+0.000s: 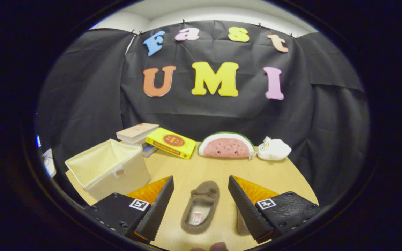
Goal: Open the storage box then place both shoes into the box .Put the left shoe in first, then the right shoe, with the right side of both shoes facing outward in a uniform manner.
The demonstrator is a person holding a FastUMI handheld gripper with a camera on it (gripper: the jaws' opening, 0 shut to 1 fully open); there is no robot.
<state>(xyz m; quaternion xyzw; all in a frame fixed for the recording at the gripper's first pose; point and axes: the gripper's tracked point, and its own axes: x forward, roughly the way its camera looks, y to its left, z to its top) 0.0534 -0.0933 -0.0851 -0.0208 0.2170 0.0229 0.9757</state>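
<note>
A brown slipper-like shoe (201, 206) lies flat on the wooden table (222, 167), toe pointing away, in the gap between my fingers and below them. A sliver of a second shoe (241, 225) peeks out from under the right finger. The cream fabric storage box (109, 168) stands open, without a lid, ahead and to the left of the left finger. My gripper (201, 186) hovers above the table with its fingers spread wide and nothing held between them.
Beyond the box, a yellow book (171, 142) and a stack of other books (137, 134) lie at the back of the table. A watermelon-slice plush (226, 145) and a white plush toy (273, 149) sit along the back edge, against the black cloth wall.
</note>
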